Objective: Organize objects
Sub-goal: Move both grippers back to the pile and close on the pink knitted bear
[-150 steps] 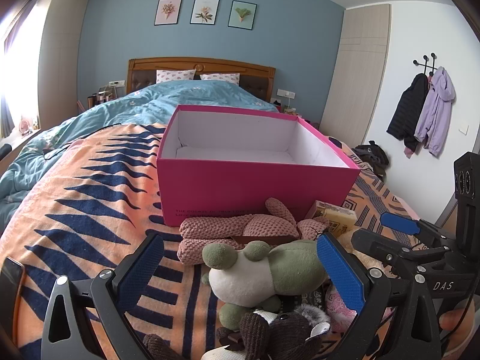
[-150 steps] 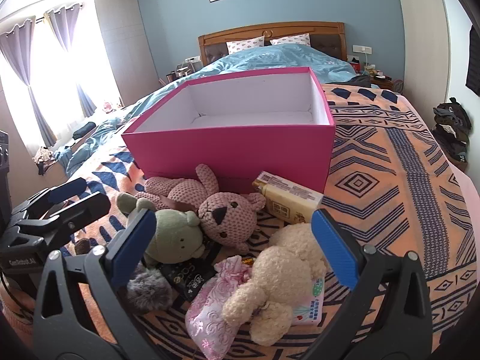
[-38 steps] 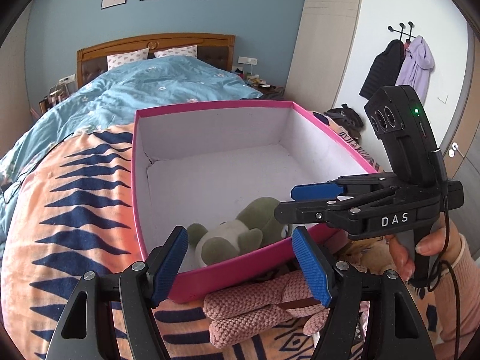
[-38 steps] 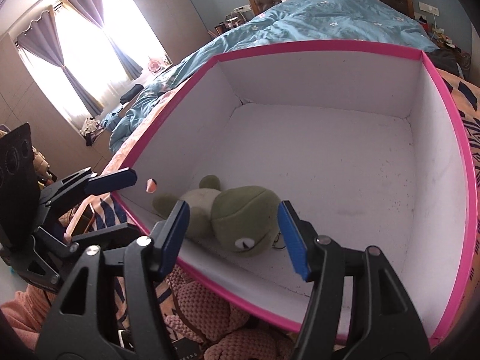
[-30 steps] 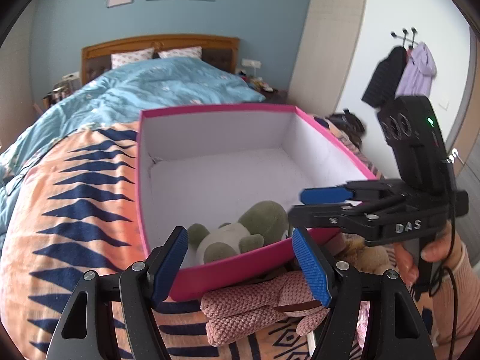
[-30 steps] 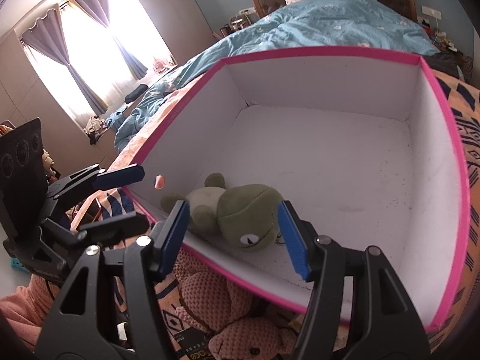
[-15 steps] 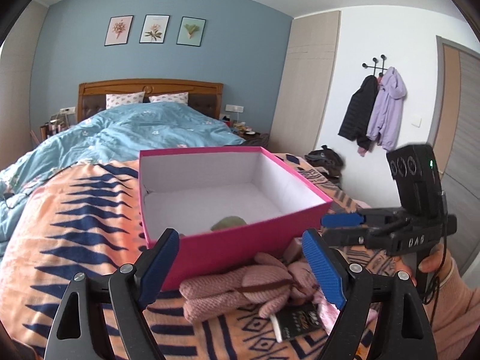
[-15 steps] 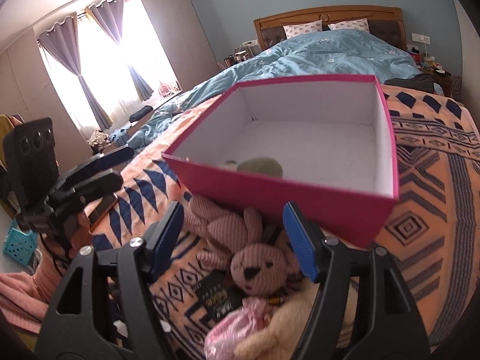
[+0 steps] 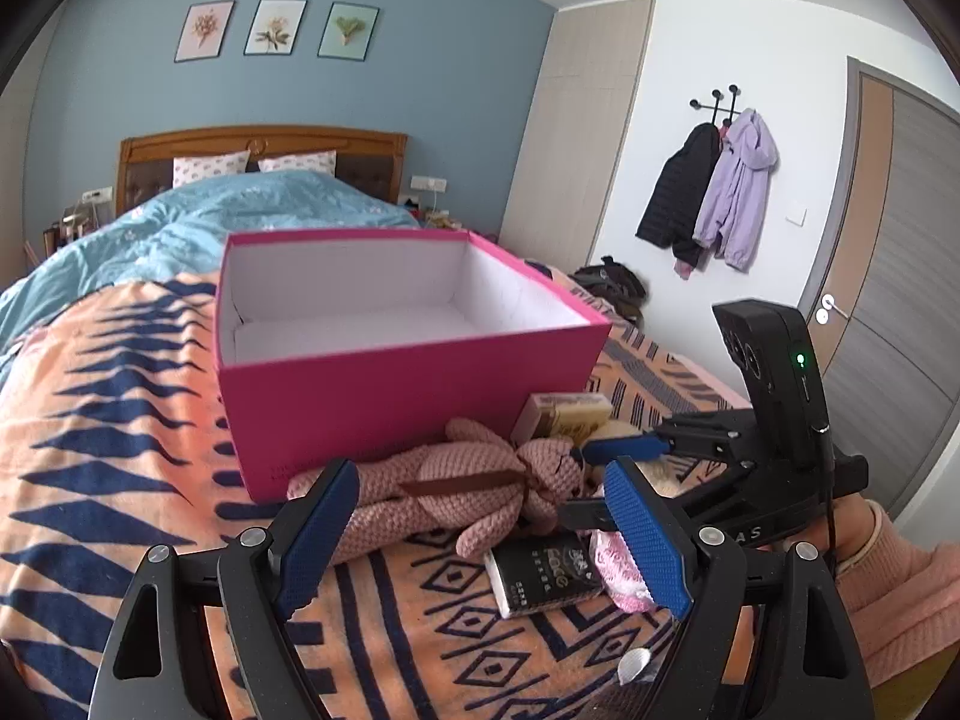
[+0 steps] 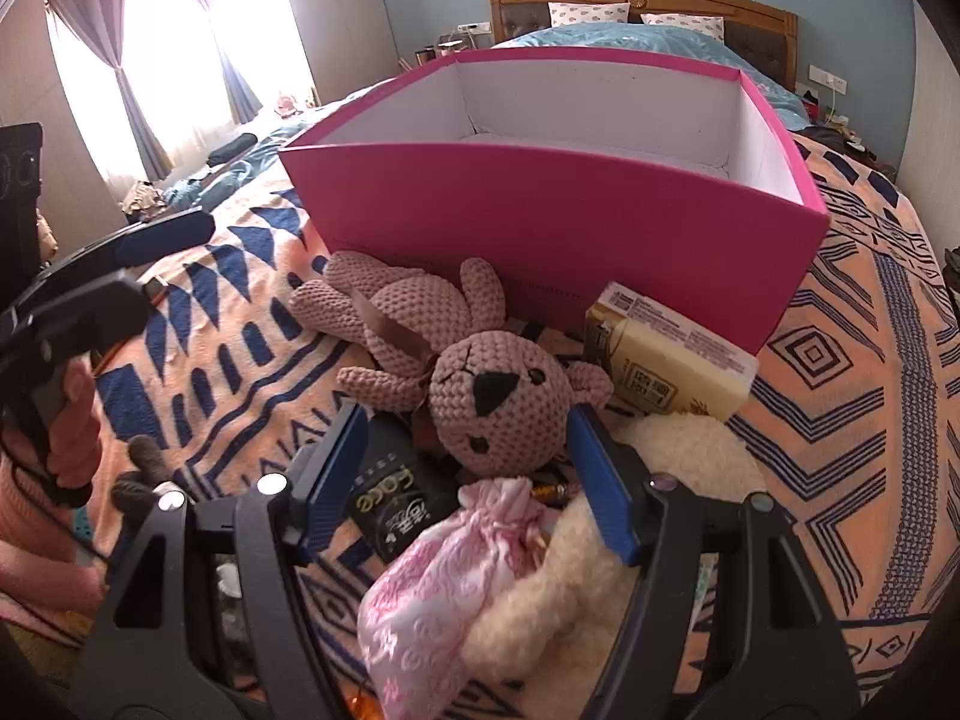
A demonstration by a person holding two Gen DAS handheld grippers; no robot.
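Both claws are wide open, holding nothing. The right gripper point(image 10: 465, 474) (at 6 o'clock) could snag the pink pouch point(image 10: 444, 564) with the bunny point(image 10: 498, 402).

place: home bedroom | evidence: bed point(image 9: 120, 420) with wooden headboard point(image 9: 264, 144), pillows point(image 9: 210, 168), coats on wall hooks point(image 9: 714, 192), curtained window point(image 10: 180, 48)

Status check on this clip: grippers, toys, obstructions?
Both grippers open, empty. Pink knit bunny outside pink box. Black packet, pink pouch crowd it.
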